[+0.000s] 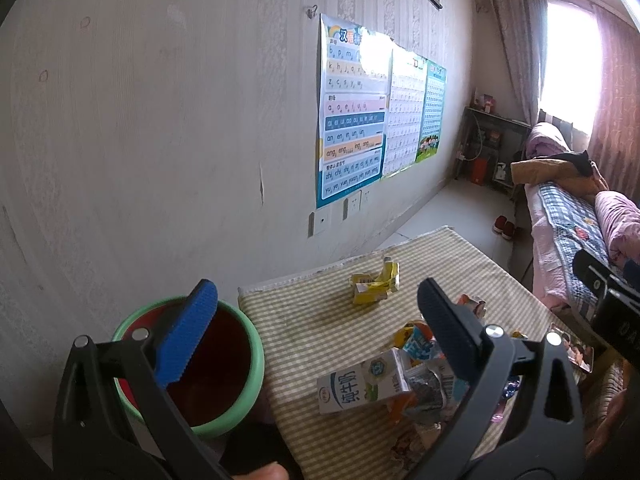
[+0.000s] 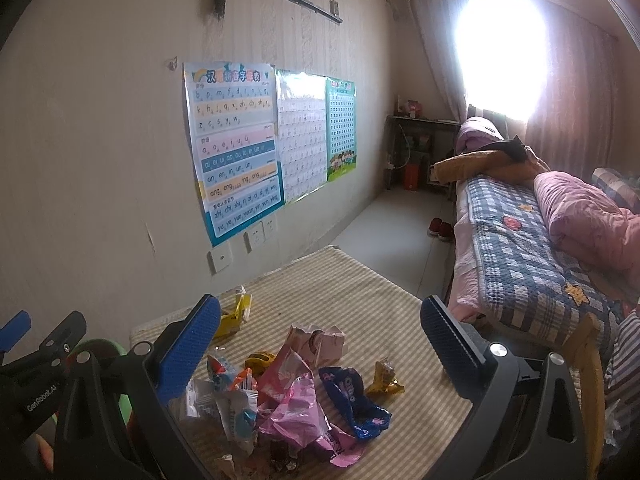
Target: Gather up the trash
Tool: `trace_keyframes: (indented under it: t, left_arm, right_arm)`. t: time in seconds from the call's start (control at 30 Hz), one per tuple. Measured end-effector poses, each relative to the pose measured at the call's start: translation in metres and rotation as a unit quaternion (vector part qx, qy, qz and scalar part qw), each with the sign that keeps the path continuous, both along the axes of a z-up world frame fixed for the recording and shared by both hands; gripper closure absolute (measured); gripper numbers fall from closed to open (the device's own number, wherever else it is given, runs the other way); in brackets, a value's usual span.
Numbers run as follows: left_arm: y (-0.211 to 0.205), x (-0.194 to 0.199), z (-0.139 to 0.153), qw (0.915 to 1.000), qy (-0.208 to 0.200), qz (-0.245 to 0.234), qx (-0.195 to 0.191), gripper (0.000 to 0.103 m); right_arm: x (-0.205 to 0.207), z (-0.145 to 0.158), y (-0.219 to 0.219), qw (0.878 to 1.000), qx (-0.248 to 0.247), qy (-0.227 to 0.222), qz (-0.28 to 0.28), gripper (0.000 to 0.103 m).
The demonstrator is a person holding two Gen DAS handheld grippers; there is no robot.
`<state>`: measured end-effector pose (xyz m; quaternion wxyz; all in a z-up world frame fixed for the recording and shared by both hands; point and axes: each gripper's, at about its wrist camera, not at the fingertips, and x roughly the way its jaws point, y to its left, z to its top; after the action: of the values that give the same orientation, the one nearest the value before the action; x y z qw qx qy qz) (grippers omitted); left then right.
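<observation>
On the table (image 1: 460, 256), the bin (image 1: 224, 364) sits at 9 o'clock of the wrapper pile (image 2: 296, 392); 1 crushed carton (image 1: 374, 286) lies at 12 (nearer the wall).

Daylight comes from the curtained window (image 2: 502, 52) at the far end of the room, blown out to pure white in both views and bleeding a pinkish haze over the curtains (image 1: 616, 92) around it. The striped wall (image 1: 160, 120) is evenly but dimly lit. Glare whitens the upper edge of the pinyin poster (image 1: 352, 108). Fisheye distortion bends the room's lines, and black vignetting fills the corners. Focus is soft throughout.
</observation>
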<state>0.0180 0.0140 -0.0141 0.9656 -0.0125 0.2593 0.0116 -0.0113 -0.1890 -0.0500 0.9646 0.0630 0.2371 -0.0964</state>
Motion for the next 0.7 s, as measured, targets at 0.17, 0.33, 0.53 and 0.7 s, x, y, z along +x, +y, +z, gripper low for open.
trace_keyframes:
  t: [0.17, 0.33, 0.53, 0.7]
  left_arm:
    - [-0.0001, 0.0014, -0.0016, 1.0000, 0.005, 0.000, 0.001, 0.005]
    - [0.0016, 0.0018, -0.0017, 1.0000, 0.005, 0.004, 0.001, 0.005]
    - [0.0026, 0.0033, -0.0040, 0.9999, 0.009, 0.006, 0.005, 0.005]
    - [0.0003, 0.0018, -0.0043, 0.9999, 0.009, 0.006, 0.012, 0.005]
  right_arm:
    - [0.0019, -0.0012, 0.0026, 1.000, 0.001, 0.005, 0.002, 0.007]
    - [0.0023, -0.0011, 0.0027, 1.000, 0.003, 0.006, 0.001, 0.007]
    - [0.0019, -0.0021, 0.0026, 1.000, 0.003, 0.007, 0.001, 0.007]
    - [0.0018, -0.0021, 0.0019, 1.000, 0.003, 0.007, 0.002, 0.007]
